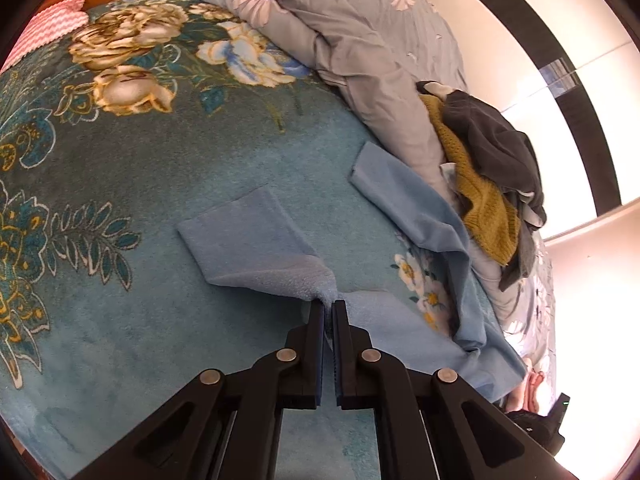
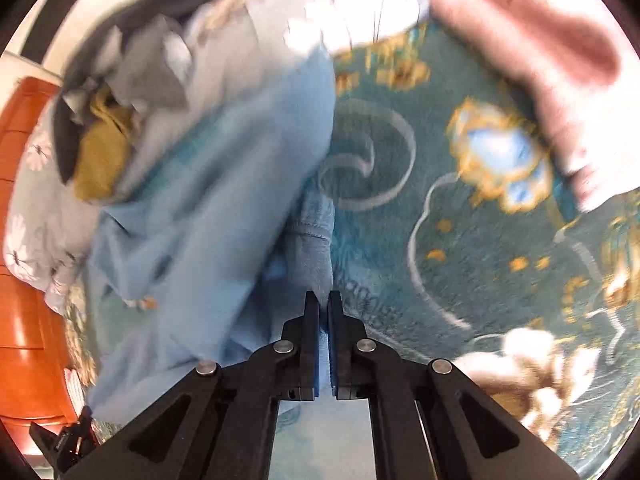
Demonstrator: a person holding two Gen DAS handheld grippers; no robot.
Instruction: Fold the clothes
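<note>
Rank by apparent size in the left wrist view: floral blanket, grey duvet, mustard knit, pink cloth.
1. Floral blanket, fills most of the view.
2. Grey duvet.
3. Mustard knit and pink cloth: similar; both partly hidden, so unranked.

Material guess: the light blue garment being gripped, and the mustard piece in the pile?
Light blue garment: looks like fleece, matte with a fuzzy nap along the pinched edge; left gripper is shut on it. Mustard piece: chunky knit, probably wool or acrylic, with open stitch texture visible.

A floral teal bedspread [image 1: 160, 184] covers the bed beside bright white walls [image 1: 540, 60] and orange wooden furniture [image 2: 24, 280].
</note>
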